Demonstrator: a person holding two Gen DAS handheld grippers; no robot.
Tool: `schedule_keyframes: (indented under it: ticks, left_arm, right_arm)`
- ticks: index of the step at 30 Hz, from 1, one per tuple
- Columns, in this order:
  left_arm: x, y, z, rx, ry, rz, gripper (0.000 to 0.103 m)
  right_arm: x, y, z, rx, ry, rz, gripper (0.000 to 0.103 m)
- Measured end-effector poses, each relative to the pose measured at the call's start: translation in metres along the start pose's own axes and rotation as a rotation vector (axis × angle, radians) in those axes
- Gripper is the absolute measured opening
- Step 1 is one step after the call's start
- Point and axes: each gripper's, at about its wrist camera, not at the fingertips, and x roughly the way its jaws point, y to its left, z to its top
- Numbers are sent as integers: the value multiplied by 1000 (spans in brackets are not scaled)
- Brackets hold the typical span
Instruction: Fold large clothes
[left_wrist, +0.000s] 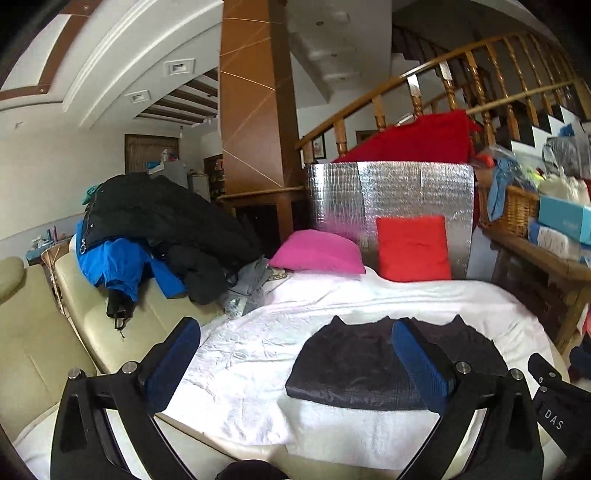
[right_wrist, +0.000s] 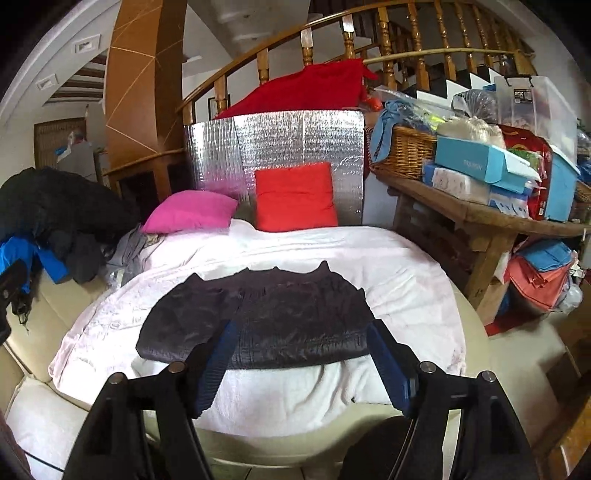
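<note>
While both claws hang clear above the white blanket (right_wrist: 399, 280), the dark folded garment (right_wrist: 266, 317) lies flat at the blanket's middle, its long axis running side to side across both views. Wide and empty, the left gripper (left_wrist: 295, 354) sits toward the garment's left end; the right gripper (right_wrist: 301, 354), narrower but empty too, faces its centre and looks nearer.

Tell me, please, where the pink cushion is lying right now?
The pink cushion lies at the far end of the white blanket, just left of the red cushion, below the silver foil panel and right of the dark clothes pile.
</note>
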Motion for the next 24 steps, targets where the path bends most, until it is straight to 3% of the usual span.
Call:
schedule_keyframes:
  ticks: [24]
  left_arm:
    - [-13, 6, 0, 15, -15, -16, 103]
  right_arm:
    - [-14, 18, 5, -21, -26, 14, 76]
